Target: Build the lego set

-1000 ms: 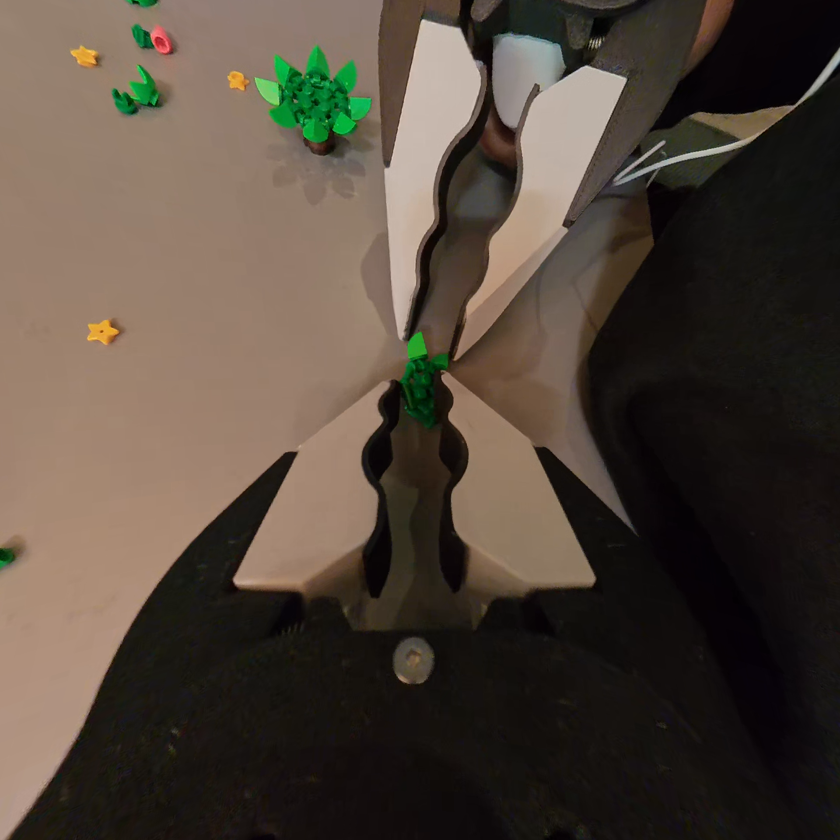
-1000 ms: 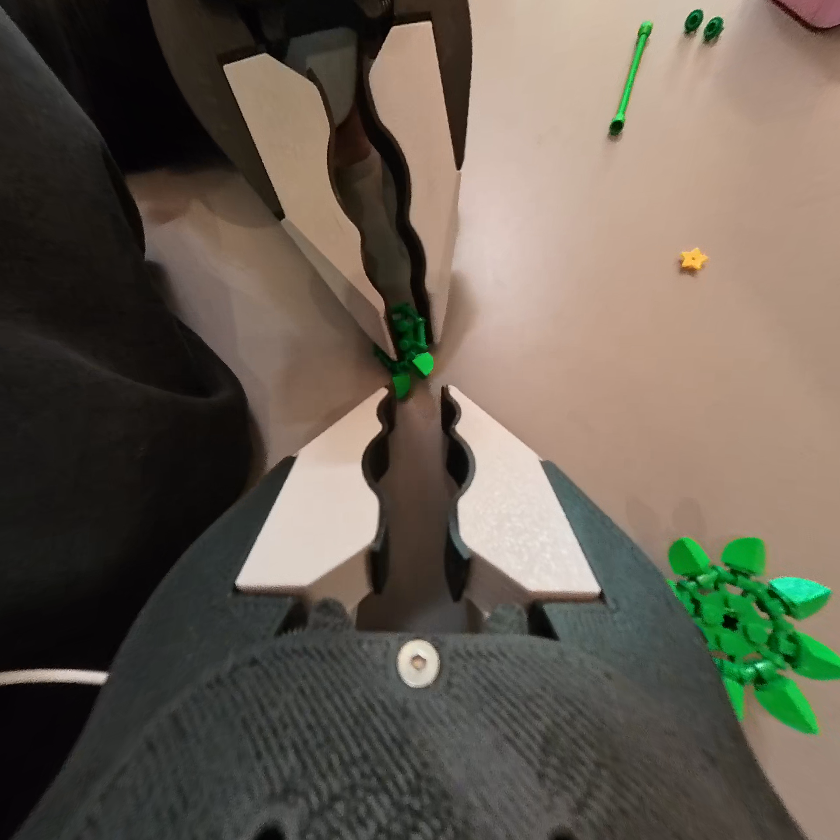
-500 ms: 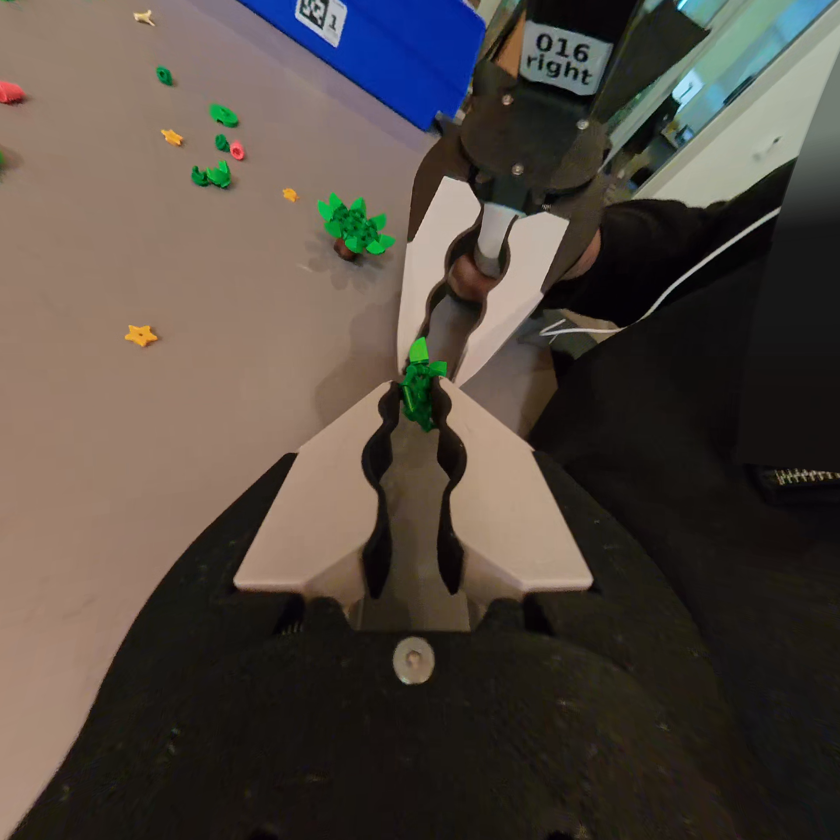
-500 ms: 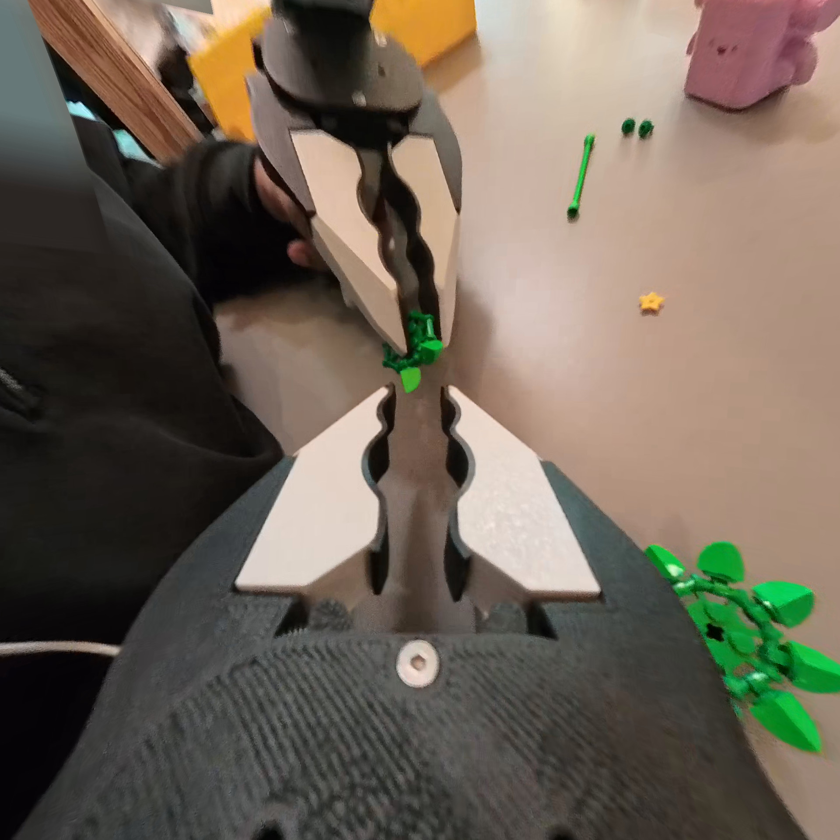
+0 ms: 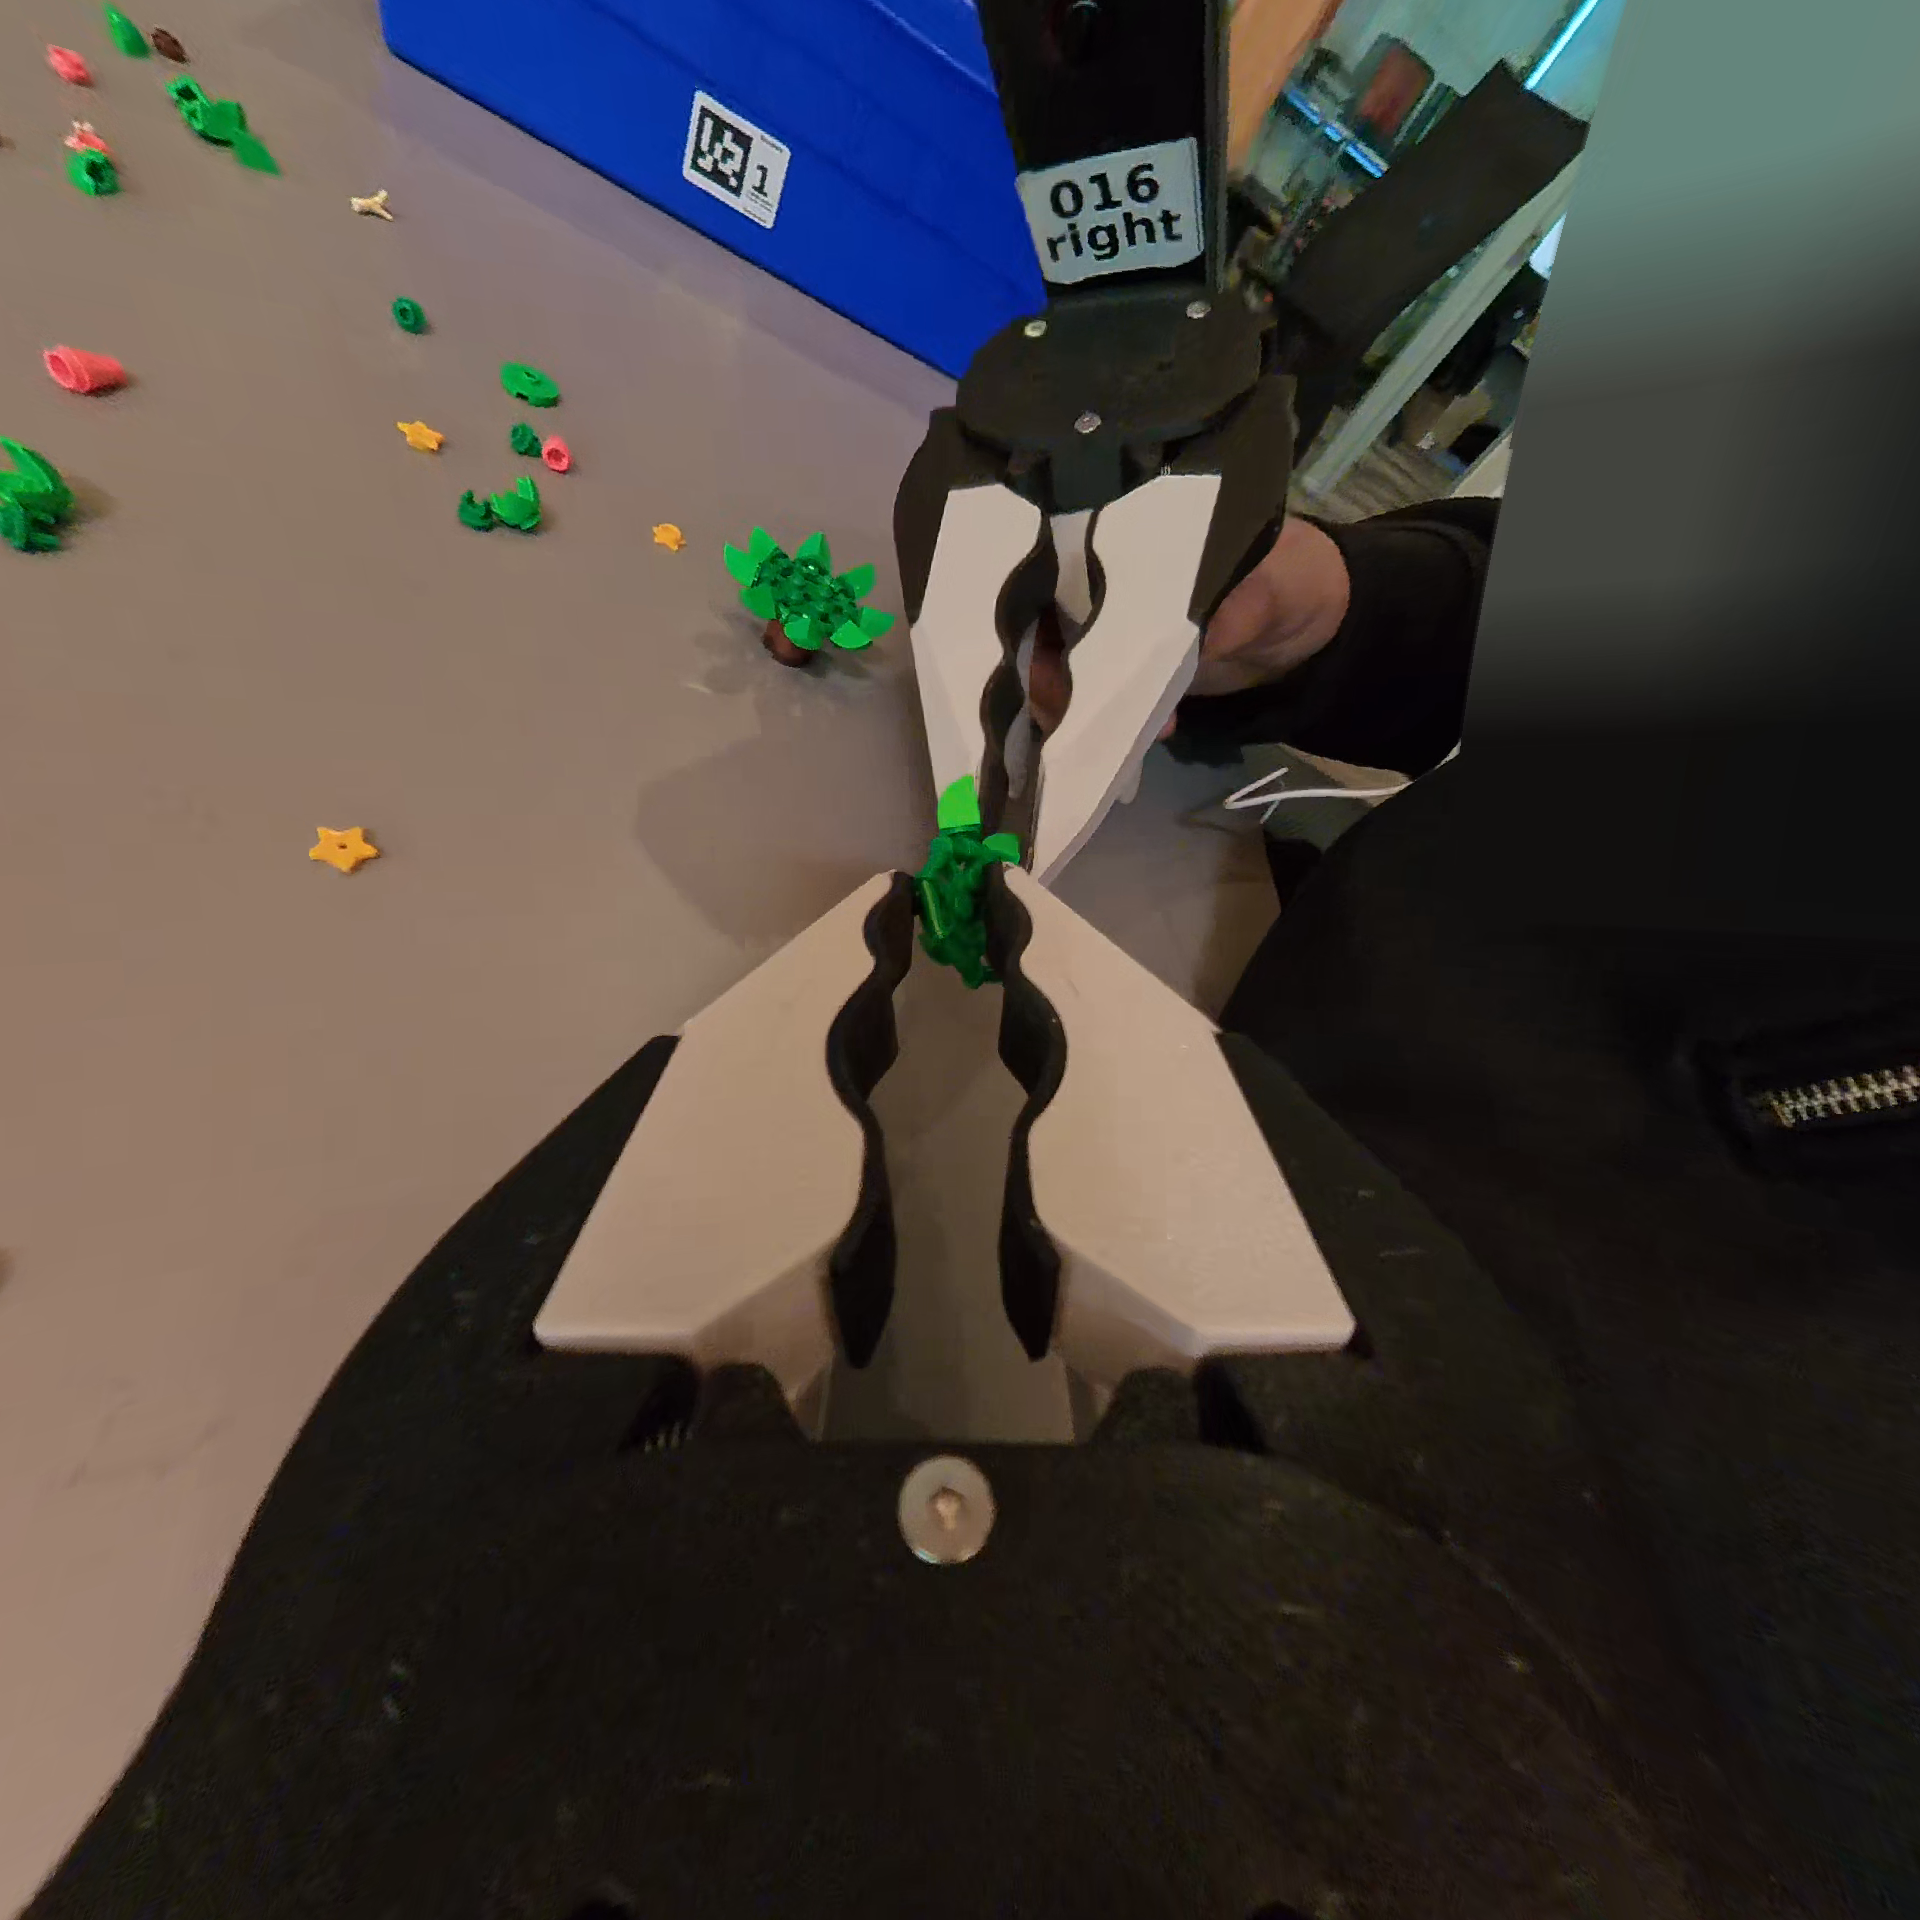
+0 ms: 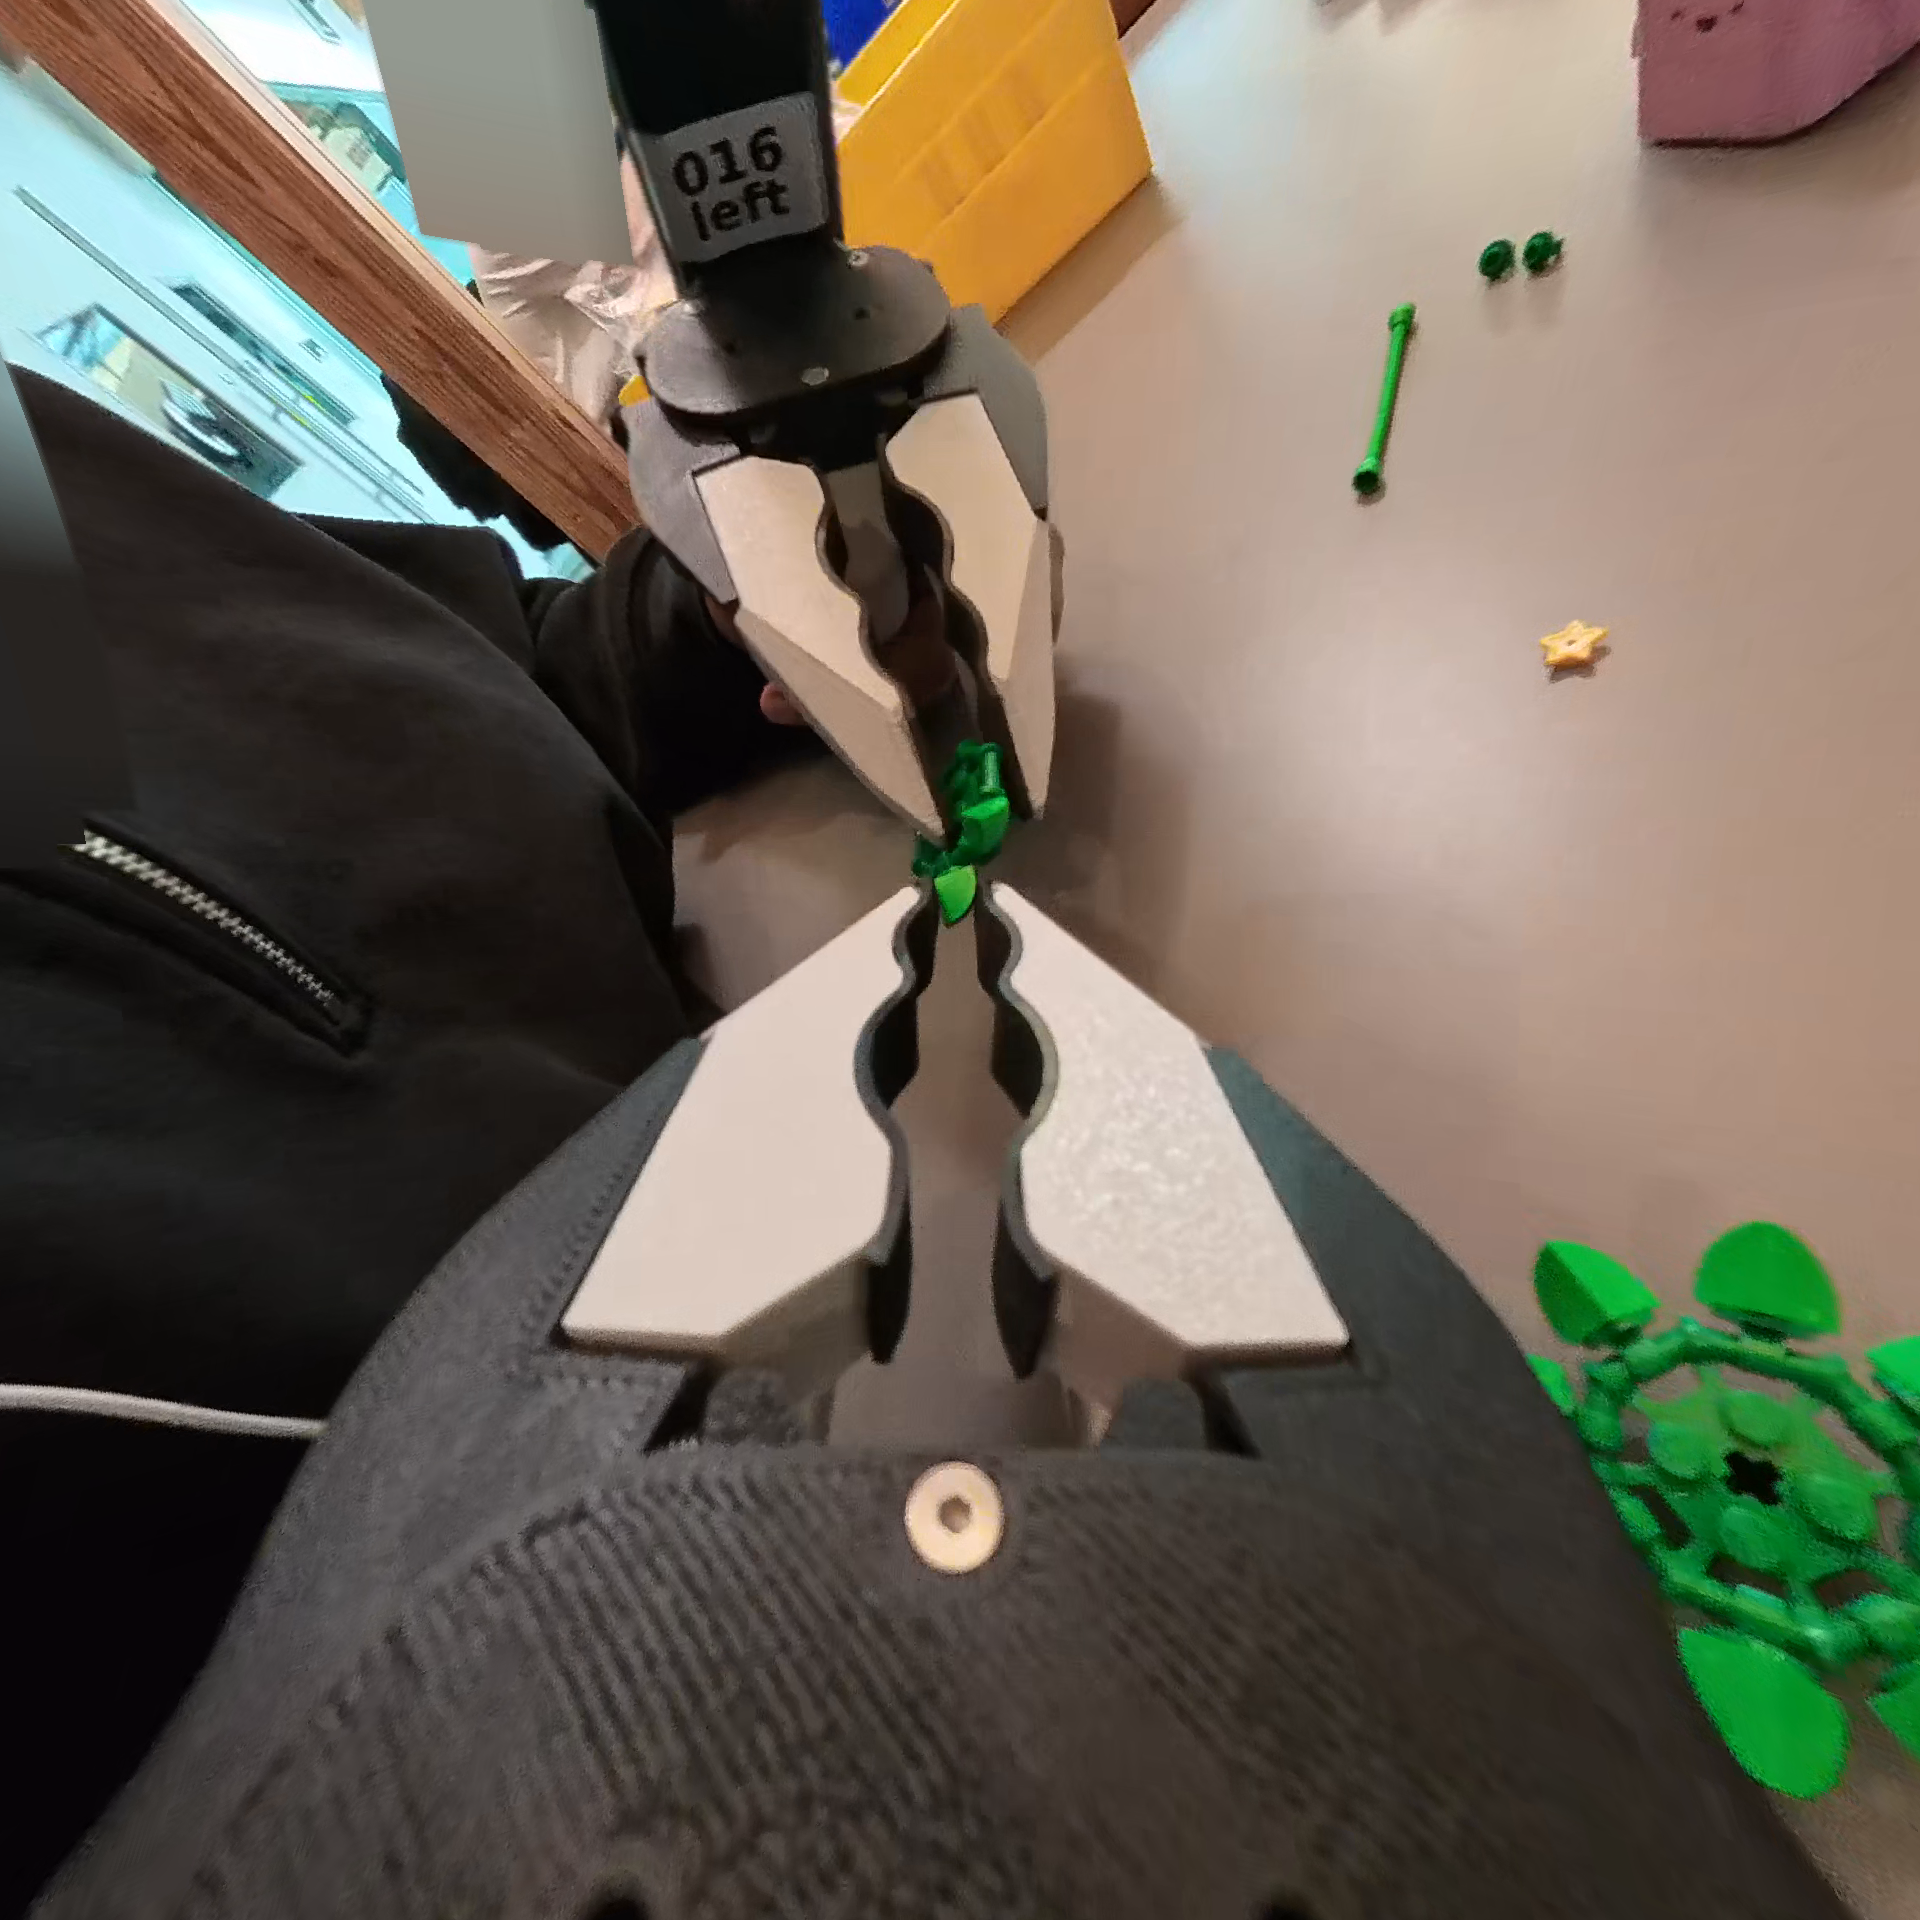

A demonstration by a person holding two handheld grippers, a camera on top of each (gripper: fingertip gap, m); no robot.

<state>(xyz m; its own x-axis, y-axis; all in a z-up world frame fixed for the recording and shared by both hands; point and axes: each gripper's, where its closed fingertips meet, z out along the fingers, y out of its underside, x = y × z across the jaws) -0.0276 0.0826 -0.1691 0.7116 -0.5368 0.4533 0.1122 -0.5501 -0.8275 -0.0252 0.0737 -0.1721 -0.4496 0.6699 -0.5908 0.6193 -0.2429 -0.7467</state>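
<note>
My left gripper [image 5: 956, 899] is shut on a small green lego stem cluster [image 5: 954, 914], held above the grey table. My right gripper [image 6: 953, 902] meets it tip to tip, with its jaws closed narrowly on a light green leaf [image 6: 954, 894] at the cluster's end. In the right wrist view the left gripper [image 6: 987, 821] comes down from above, holding the cluster [image 6: 971, 800]. In the left wrist view the right gripper [image 5: 1013, 836] comes down from above, with the leaf [image 5: 956, 805] beside its tips.
A finished green leafy plant [image 5: 805, 603] stands on the table [image 5: 416, 987]; it shows close by in the right wrist view [image 6: 1745, 1475]. There are loose green, pink and yellow pieces, a yellow star [image 5: 343, 847], a green rod [image 6: 1384, 400], a blue box [image 5: 727, 135] and a yellow bin [image 6: 987, 156]. A person's black jacket [image 6: 260, 831] is alongside. The grippers are tip to tip, or close to it. The yellow star [image 5: 343, 847] lies around 11 cm away from my left fingertips. It is also in sight in the right wrist view [image 6: 1585, 654].
Both grippers have tilted up and pulled back from looking down at the table, still tip to tip. The right gripper's jaws have narrowed around the leaf.
</note>
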